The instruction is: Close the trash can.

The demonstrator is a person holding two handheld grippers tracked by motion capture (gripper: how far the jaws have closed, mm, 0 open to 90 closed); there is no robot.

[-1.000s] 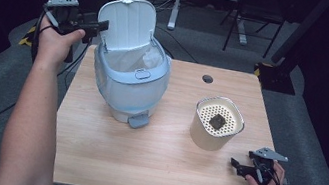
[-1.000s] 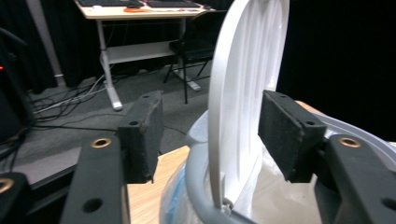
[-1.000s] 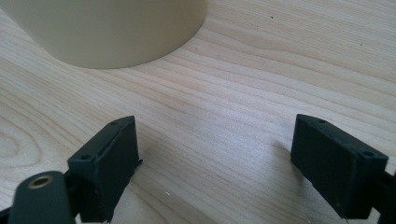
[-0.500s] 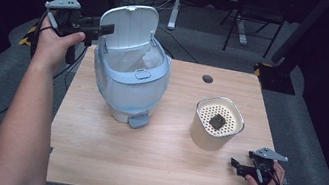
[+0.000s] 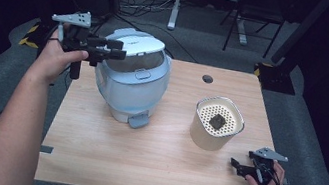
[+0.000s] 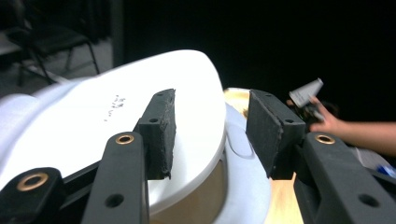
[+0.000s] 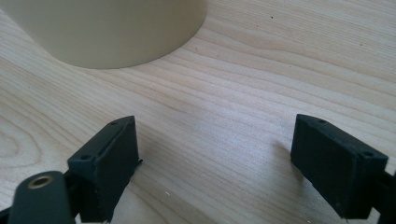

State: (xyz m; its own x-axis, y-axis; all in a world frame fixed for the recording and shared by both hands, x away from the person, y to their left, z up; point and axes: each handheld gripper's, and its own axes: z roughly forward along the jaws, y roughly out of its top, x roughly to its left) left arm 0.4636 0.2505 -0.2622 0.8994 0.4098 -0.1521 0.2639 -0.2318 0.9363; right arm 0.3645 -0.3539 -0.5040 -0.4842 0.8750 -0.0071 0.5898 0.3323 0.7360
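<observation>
Left gripper (image 5: 115, 50) hovering at the lid (image 5: 137, 45) of the pale blue cooker (image 5: 131, 84) at the back left of the wooden table (image 5: 150, 166), jaws about half apart and just been closing in, with the lid's edge sitting between the pads (image 6: 161, 128) in the left gripper view. Not pressing on it from both sides though: one pad lying right against the white lid (image 6: 140, 126), the other pad standing clear with a gap, so not really gripping anything yet. Lid tilting low over the pot, not fully down. Right gripper (image 5: 236, 164) resting near the front right corner of the table, jaws spread wide and holding nothing, just bare wood grain between the pads (image 7: 109, 161). Cream perforated container (image 5: 217, 124) standing just beyond it, with some small dark lump on its top, too small to make out. Same container (image 7: 112, 28) getting cut off at the top of the right gripper view, lower wall only. Cooker's inside mostly hiding under the lid. Writing on the lid too blurry to read.
</observation>
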